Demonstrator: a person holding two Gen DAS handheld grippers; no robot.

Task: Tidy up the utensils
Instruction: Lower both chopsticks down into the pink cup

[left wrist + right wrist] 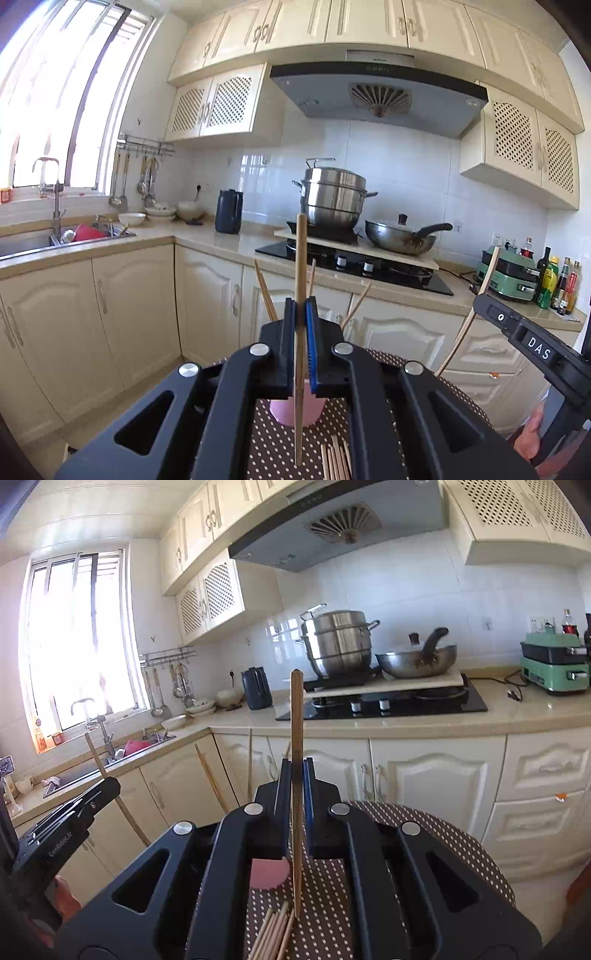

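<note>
Indoors, sunlit kitchen, dotted brown counter (pixel 280 439) carrying pink cup (pixel 284 410) and loose chopsticks (pixel 273 934), left tool (pixel 300 317) and right tool (pixel 296 775) each clamped on an upright chopstick (pixel 301 258), stove (pixel 369 266) beyond.

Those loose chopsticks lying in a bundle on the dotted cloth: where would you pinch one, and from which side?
Probably near the middle of its length, coming from above with the jaws across the stick. The loose chopsticks lie flat and packed side by side on the dotted tablecloth, so only the top is free; an outer stick leaves room for one finger beside it.
</note>
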